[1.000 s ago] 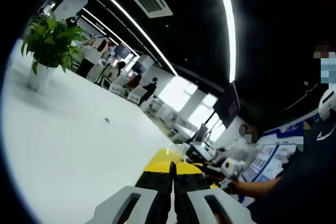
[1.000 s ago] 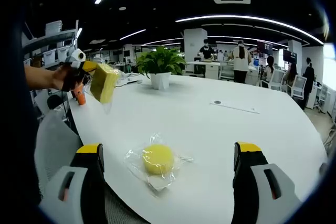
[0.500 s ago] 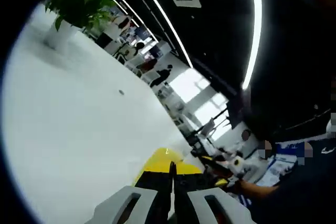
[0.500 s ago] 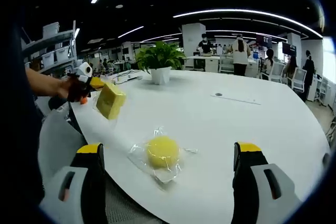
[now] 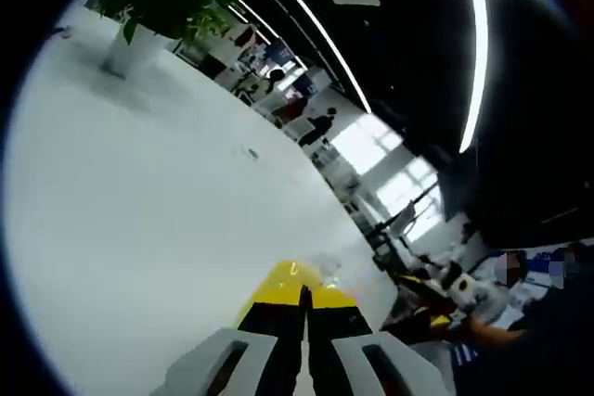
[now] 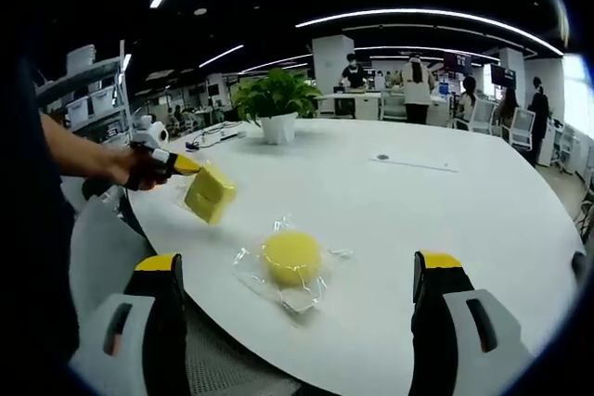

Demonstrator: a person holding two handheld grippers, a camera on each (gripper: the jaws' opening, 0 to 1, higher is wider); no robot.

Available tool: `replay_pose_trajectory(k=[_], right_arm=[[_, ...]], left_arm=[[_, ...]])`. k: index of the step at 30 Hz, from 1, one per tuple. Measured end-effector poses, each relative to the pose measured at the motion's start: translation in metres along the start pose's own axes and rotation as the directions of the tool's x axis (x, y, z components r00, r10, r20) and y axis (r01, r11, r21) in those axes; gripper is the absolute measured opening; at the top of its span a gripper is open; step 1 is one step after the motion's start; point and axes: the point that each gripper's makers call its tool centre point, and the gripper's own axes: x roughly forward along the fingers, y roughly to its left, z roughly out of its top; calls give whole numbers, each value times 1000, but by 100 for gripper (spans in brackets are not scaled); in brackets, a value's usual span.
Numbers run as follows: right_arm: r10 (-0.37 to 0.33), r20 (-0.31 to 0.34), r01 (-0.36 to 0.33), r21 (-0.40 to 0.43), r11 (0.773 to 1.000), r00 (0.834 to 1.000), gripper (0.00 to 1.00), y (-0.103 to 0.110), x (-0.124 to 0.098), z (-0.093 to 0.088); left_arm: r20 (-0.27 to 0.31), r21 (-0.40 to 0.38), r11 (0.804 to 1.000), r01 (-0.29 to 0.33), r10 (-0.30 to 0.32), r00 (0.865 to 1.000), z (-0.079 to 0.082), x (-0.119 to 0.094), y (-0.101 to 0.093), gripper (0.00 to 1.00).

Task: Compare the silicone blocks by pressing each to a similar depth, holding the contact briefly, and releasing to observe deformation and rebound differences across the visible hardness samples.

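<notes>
Right gripper (image 6: 297, 322): jaws spread wide, nothing between them, held low at the near edge of the white table (image 6: 445, 220). Just past the jaws, a round yellow block (image 6: 292, 257) lay flat on the table inside a clear wrapper (image 6: 278, 289).

Left gripper (image 6: 176, 164), seen from the right gripper view: held out over the table's left edge by a hand (image 6: 130, 166), jaws pinching a square yellow block (image 6: 210, 194). The block was tilted, apart from the round one and left of it. Whether it touched the table I could not tell.

Left gripper view: jaws pressed close on the square block, its yellow edge (image 5: 295, 280) showing just beyond the tips. The view was rolled, with the tabletop sweeping across the left.

A potted plant (image 6: 277, 104) stood upright farther back on the table. People stood among desks behind it.
</notes>
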Motion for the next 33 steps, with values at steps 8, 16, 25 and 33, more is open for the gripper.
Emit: replay_pose_trajectory(k=[8, 16, 25, 33], right_arm=[[-7, 4, 7, 7, 1000, 1000, 96, 0, -1, 2], [-23, -17, 24, 27, 999, 1000, 96, -10, -5, -5], [-24, -18, 25, 44, 999, 1000, 96, -12, 0, -7], [-10, -50, 12, 51, 999, 999, 96, -10, 0, -11]], left_arm=[[-23, 35, 979, -203, 204, 979, -4, -1, 51, 0], [-82, 151, 962, -227, 241, 967, -12, 3, 68, 0], [-117, 162, 947, -278, 298, 947, -27, 7, 81, 0], [-102, 143, 938, -315, 331, 938, -29, 8, 91, 0]])
